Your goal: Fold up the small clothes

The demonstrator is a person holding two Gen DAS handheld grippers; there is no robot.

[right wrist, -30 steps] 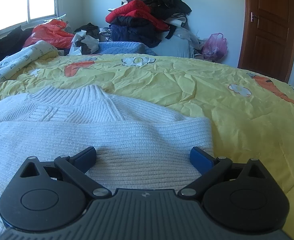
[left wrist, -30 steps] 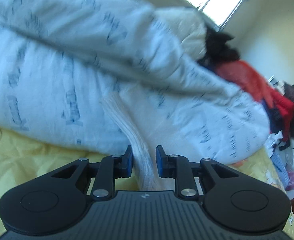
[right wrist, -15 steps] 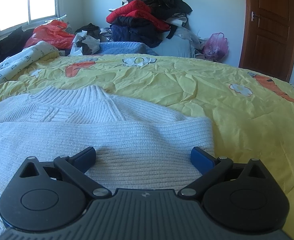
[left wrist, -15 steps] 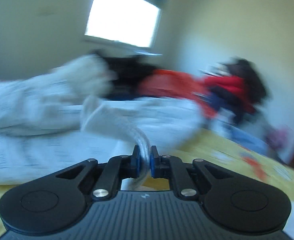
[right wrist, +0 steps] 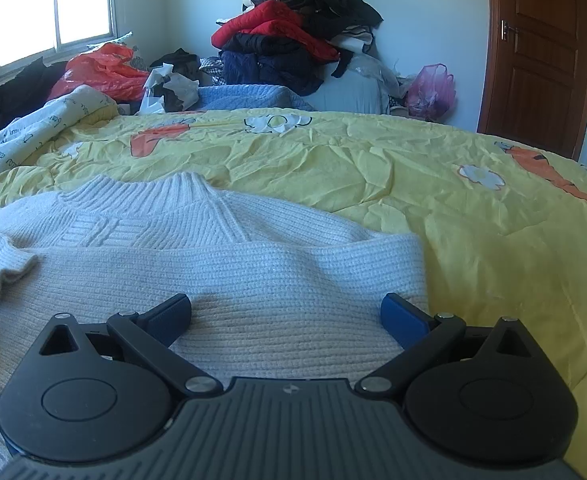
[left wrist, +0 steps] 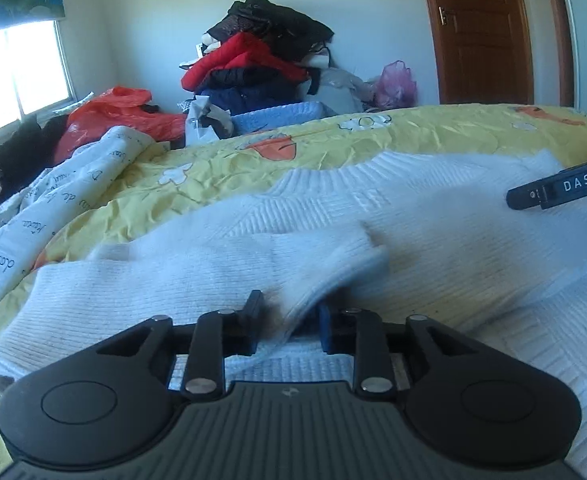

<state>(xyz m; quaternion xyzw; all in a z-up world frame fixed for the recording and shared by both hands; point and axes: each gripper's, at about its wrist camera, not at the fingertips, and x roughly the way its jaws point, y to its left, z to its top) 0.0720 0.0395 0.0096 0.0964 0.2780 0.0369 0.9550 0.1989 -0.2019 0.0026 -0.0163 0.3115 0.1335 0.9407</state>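
"DAS" stands on the right tongs [left wrist: 561,188].

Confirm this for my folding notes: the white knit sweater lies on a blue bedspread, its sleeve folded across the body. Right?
Not quite: the white knit sweater lies on a yellow bedspread printed with carrots and flowers, as the right wrist view shows. The sleeve is indeed folded across the body.

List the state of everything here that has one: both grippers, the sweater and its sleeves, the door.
Left gripper: jaws just opened, sleeve cuff loose between them.
Right gripper: wide open, holding nothing, over the sweater.
White sweater: flat on the yellow bedspread.
Left sleeve: folded across the sweater body.
Right sleeve: folded across the body.
Wooden door: closed.
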